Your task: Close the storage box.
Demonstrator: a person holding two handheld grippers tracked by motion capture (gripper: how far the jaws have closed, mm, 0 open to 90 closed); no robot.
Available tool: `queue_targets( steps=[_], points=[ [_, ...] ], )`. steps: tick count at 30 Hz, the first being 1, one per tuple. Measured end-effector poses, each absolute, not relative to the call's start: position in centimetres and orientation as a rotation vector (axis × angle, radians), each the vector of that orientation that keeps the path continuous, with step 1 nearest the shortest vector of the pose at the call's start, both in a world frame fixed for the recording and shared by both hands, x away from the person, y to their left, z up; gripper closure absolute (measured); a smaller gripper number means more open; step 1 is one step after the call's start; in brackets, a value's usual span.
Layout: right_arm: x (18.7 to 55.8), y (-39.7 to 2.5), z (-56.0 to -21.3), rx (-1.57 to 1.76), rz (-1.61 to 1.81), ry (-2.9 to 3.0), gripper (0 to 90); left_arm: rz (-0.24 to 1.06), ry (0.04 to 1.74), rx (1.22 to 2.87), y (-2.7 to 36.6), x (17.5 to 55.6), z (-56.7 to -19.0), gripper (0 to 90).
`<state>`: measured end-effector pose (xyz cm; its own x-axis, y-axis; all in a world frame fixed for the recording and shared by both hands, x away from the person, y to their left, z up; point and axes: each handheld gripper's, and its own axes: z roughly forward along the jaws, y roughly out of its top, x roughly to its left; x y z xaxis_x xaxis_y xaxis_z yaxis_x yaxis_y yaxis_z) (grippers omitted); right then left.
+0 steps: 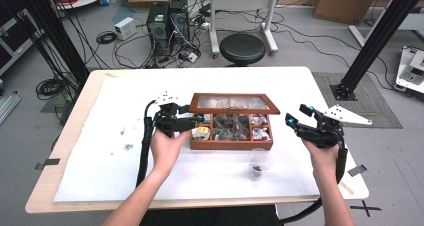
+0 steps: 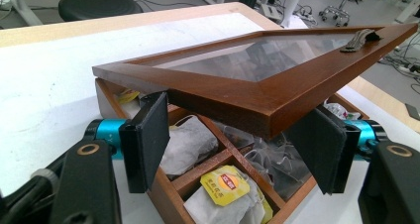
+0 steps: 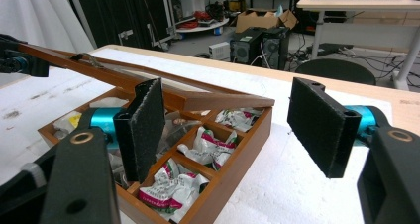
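Lid handle (image 2: 360,39), yellow-tagged teabag (image 2: 224,183)

one wooden tea box (image 1: 231,145) with one glass-paned lid (image 1: 234,104), near the table's middle. one clear plastic cup (image 1: 259,164) toward the table's near edge. two hand-held grippers, left (image 1: 187,122) and right (image 1: 296,117). one black stool (image 1: 243,48) past the far edge.

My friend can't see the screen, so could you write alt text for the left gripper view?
A wooden tea box sits on a white table, its glass-paned lid half raised above compartments of tea bags. The left claw is open, its black pads flanking the lid's near corner.
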<state>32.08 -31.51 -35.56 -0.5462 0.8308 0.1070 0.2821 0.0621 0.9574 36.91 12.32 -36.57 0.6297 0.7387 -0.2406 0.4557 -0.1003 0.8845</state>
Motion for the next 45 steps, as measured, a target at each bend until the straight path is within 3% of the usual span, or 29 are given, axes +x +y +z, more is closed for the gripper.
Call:
queue_targets(
  steps=[20,45],
  points=[
    [28.7,-31.5,-35.8,1.104,1.468,1.808,31.4,0.302,0.983,1.753,12.4,36.2,-37.9,33.1],
    [28.3,-32.6,-36.5,1.144,1.446,1.748,31.4,0.340,0.944,1.805,12.5,34.6,-40.8,36.0]
  ],
)
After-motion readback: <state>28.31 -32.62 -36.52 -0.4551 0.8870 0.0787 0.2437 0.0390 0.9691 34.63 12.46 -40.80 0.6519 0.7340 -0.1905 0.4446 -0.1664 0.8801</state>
